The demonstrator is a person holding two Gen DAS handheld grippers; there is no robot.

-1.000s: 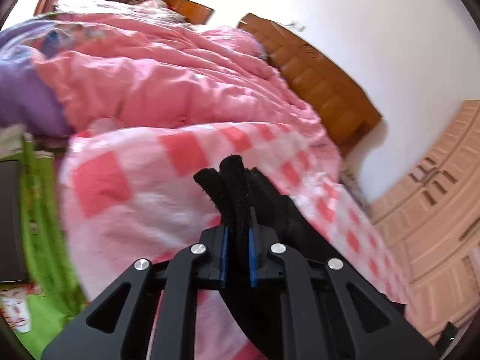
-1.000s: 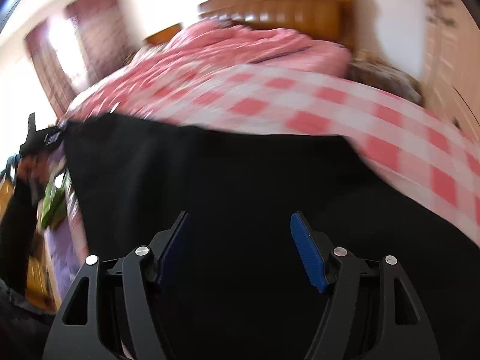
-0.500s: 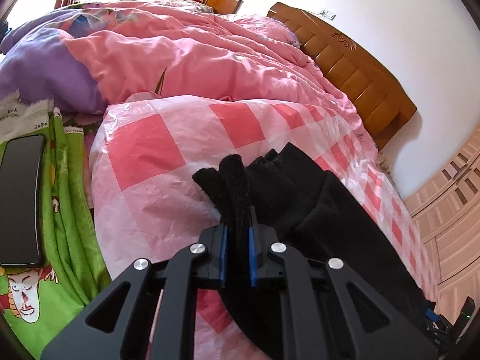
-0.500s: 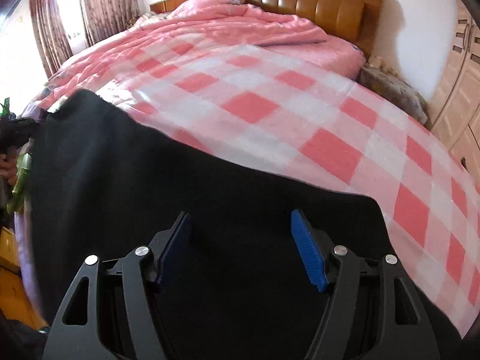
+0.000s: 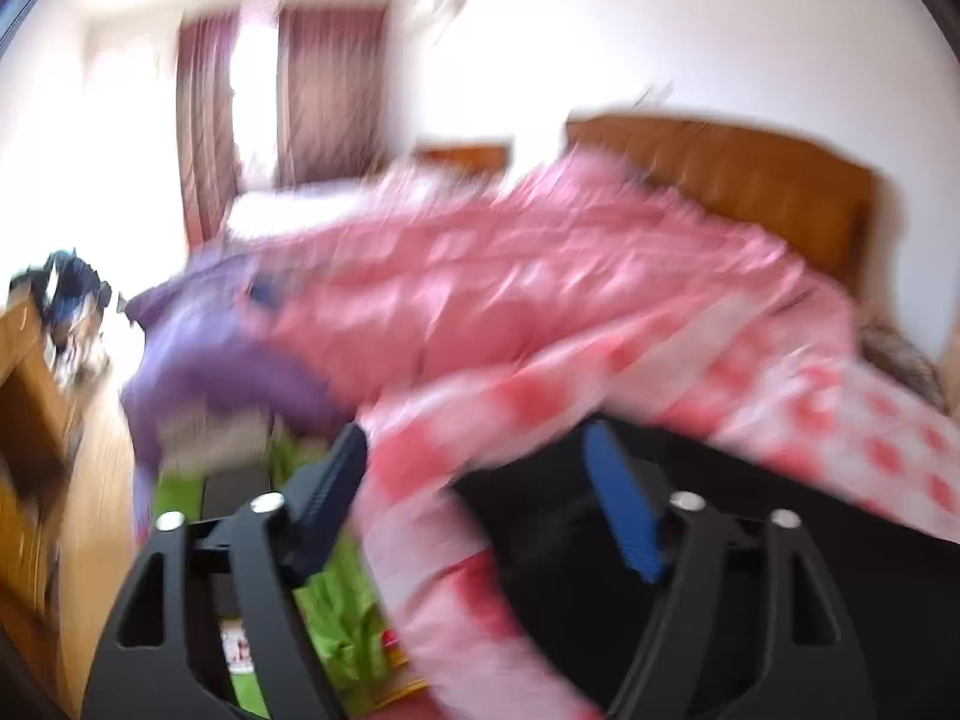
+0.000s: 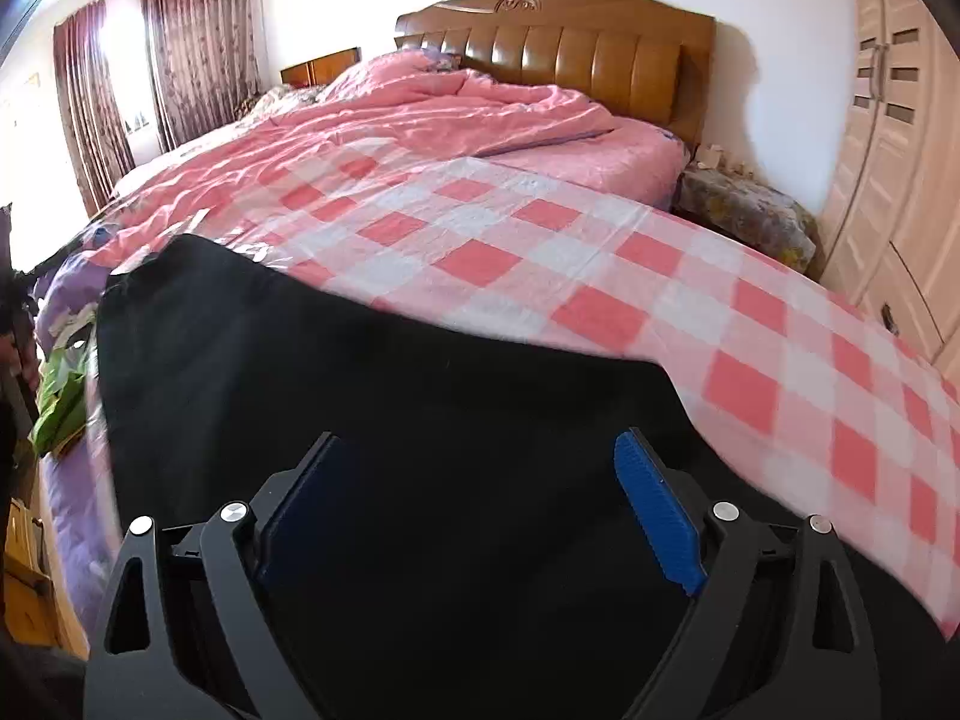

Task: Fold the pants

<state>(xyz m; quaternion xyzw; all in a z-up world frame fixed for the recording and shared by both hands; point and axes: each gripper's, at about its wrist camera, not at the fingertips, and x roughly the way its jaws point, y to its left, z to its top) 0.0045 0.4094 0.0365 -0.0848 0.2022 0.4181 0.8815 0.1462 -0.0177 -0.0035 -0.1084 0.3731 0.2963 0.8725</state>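
Observation:
The black pants (image 6: 372, 396) lie spread on the pink-and-white checked sheet (image 6: 600, 276) at the near edge of the bed. My right gripper (image 6: 477, 441) hovers just above them, jaws opening wide, blue pads clear of the cloth. The left wrist view is heavily blurred. In it my left gripper (image 5: 474, 435) also has its jaws opening, with nothing pinched. The sheet's (image 5: 540, 396) edge and a part of the pants (image 5: 780, 576) show beneath and between its fingers (image 5: 624, 510).
A crumpled pink quilt (image 6: 420, 114) covers the far half of the bed, before a wooden headboard (image 6: 570, 48). A purple cover (image 5: 198, 360) and green cloth (image 5: 336, 600) hang at the left edge. A wardrobe (image 6: 888, 138) stands on the right, wooden furniture (image 5: 24, 408) on the left.
My left gripper has let go of the pants' edge, opened wide and swung up and away, blurring its view. My right gripper's jaws stand wider, and the pants lie lower on the bed.

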